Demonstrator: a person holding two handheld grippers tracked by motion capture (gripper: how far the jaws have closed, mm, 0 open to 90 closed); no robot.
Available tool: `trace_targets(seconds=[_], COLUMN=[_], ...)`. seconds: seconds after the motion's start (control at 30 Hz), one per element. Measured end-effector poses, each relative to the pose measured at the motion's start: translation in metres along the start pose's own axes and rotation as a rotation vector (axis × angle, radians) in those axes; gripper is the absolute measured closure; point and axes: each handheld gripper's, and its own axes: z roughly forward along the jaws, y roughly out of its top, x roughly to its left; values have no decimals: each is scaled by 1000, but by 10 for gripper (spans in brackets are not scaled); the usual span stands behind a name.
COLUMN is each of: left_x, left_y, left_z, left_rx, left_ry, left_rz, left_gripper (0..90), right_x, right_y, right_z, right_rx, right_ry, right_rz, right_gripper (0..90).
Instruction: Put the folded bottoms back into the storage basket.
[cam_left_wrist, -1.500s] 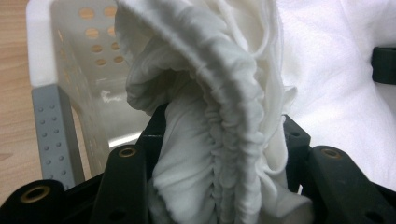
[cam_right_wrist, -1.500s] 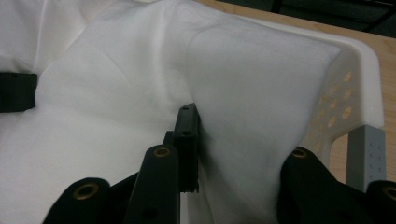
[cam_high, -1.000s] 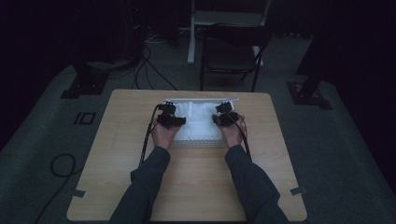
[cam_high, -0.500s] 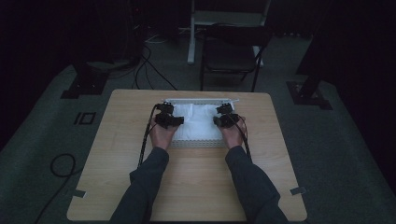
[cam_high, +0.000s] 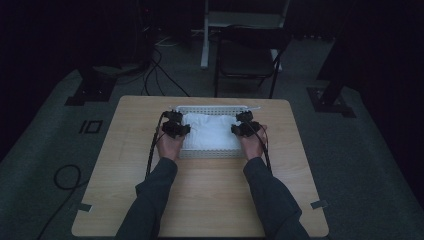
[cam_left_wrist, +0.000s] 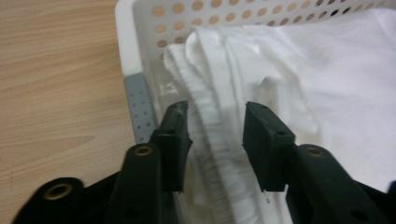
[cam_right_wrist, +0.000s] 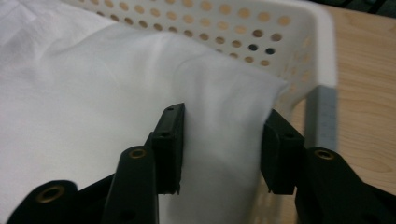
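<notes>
A white perforated basket (cam_high: 210, 108) stands on the wooden table (cam_high: 200, 200) and holds a folded white cloth (cam_high: 210, 132). My left gripper (cam_high: 179, 129) is at the basket's left side. In the left gripper view its jaws (cam_left_wrist: 215, 109) have just closed on the cloth's ribbed edge (cam_left_wrist: 212, 135), beside the basket wall (cam_left_wrist: 135, 51). My right gripper (cam_high: 241, 129) is at the basket's right side. In the right gripper view its jaws (cam_right_wrist: 224, 114) have just opened and stand apart around a raised fold of the cloth (cam_right_wrist: 219, 93), close to the basket's corner (cam_right_wrist: 308, 56).
A dark folding chair (cam_high: 247, 57) and a white frame stand behind the table. Cables (cam_high: 65, 180) lie on the floor to the left, and black stand feet (cam_high: 90, 87) sit at both back corners. Bare tabletop lies in front of the basket.
The left gripper has shifted slightly toward the near side along the basket's left edge. The right hand has stayed where it was.
</notes>
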Motion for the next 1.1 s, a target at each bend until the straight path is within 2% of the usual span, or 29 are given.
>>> trace_targets(seconds=[0.1,0.2,0.27,0.37,0.53,0.63,0.83,0.9,1.1], left_x=[1,3,3,5,10,14,25,29,38], left_y=[0,0,0,1,0,-2,-13,-19,-43], left_z=[-1,-2,-3,-11,-25,-34,-54,-59,-69], left_rx=[2,-7,-12,-51,-102,-129,-196,-212,-250], left_ry=[-5,-12,-13,-32,-60,-68,-99,-106,-91], left_rz=[-1,-8,-9,-17,-33,-34,-50,-55,-61], left_gripper=[635,640,640,636,625,613,594,589,557], right_x=[-4,-8,-9,-15,-21,-24,-33,-35,-58], right_y=[0,2,3,6,3,-3,-22,-26,-54], right_z=[-5,-14,-17,-30,-40,-45,-56,-57,-66], right_rx=[-26,-67,-82,-131,-159,-182,-211,-215,-220], right_ry=[-5,-36,-39,-30,2,40,66,65,39], right_rz=[6,11,13,27,31,41,54,58,93], right_gripper=[528,526,524,520,501,491,477,476,468])
